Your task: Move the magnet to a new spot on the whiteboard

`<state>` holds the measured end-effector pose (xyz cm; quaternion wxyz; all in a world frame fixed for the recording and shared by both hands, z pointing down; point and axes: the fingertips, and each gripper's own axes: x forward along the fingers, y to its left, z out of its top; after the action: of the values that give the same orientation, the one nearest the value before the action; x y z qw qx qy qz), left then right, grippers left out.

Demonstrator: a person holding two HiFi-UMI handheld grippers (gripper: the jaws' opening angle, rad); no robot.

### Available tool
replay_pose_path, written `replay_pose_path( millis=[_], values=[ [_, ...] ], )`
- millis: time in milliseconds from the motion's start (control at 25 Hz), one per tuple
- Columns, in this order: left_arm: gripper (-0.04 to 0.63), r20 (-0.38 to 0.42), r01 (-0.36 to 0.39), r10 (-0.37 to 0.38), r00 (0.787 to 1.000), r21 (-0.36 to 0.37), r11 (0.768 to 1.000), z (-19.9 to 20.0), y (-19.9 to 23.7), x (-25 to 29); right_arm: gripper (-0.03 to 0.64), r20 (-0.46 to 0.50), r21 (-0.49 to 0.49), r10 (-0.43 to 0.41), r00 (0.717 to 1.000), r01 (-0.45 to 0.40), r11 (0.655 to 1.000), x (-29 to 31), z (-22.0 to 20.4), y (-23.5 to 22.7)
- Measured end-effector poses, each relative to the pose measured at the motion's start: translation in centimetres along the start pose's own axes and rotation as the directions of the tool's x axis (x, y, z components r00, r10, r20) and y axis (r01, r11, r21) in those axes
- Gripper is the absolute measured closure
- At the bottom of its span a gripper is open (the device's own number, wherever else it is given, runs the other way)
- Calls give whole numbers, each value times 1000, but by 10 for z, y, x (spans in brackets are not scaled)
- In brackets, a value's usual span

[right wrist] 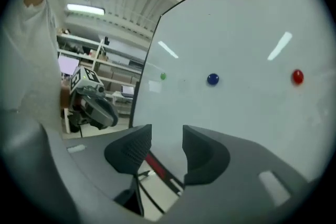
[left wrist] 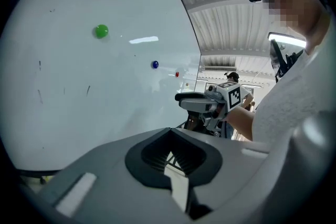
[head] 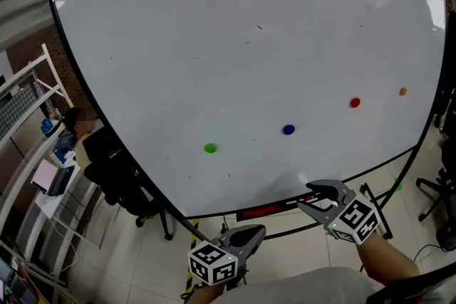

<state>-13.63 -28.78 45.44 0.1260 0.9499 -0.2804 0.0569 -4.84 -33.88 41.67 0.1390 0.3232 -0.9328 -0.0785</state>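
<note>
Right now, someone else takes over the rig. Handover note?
Left gripper: shut, empty, below the whiteboard's bottom edge.
Right gripper: open, empty, by that bottom edge, touching no magnet.
On the whiteboard, left to right in the head view: green magnet, blue magnet, red magnet, orange magnet.
Done: can't tell whether one was already moved; none is held.
Left: if none was, grip one (the blue magnet looks nearest the right gripper) and set it on a bare spot.
</note>
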Motion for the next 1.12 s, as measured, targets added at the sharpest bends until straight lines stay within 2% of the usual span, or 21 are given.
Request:
replay_pose_path(
  millis=[160, 280, 440, 600, 760, 920, 1120],
  values=[
    [611, -13, -15, 15, 1000, -12, 1000, -16, -40, -7, 450, -3, 144, 119, 993, -117, 983, -39, -32, 58],
    [611, -31, -5, 4, 1000, -15, 1000, -33, -91, -7, 514, 10, 210, 180, 984, -178, 961, -82, -47, 104],
    [611, -46, 18, -20, 999, -29, 999, -62, -179, -6, 608, 49, 278, 197, 979, -203, 939, -156, -60, 155],
    [611, -54, 38, -41, 998, -50, 998, -90, -265, -12, 612, 63, 307, 202, 977, -212, 928, -229, -71, 201],
    [611, -62, 66, -72, 995, -82, 994, -112, -331, -22, 612, 51, 349, 226, 973, -229, 909, -284, -79, 245],
    [611, -49, 94, -96, 994, -44, 995, -107, -361, -30, 612, 79, 360, 200, 977, -215, 908, -313, -66, 261],
    [611, -43, 79, -81, 996, -34, 996, -95, -374, -35, 612, 109, 373, 172, 979, -201, 906, -335, -58, 264]
  ],
)
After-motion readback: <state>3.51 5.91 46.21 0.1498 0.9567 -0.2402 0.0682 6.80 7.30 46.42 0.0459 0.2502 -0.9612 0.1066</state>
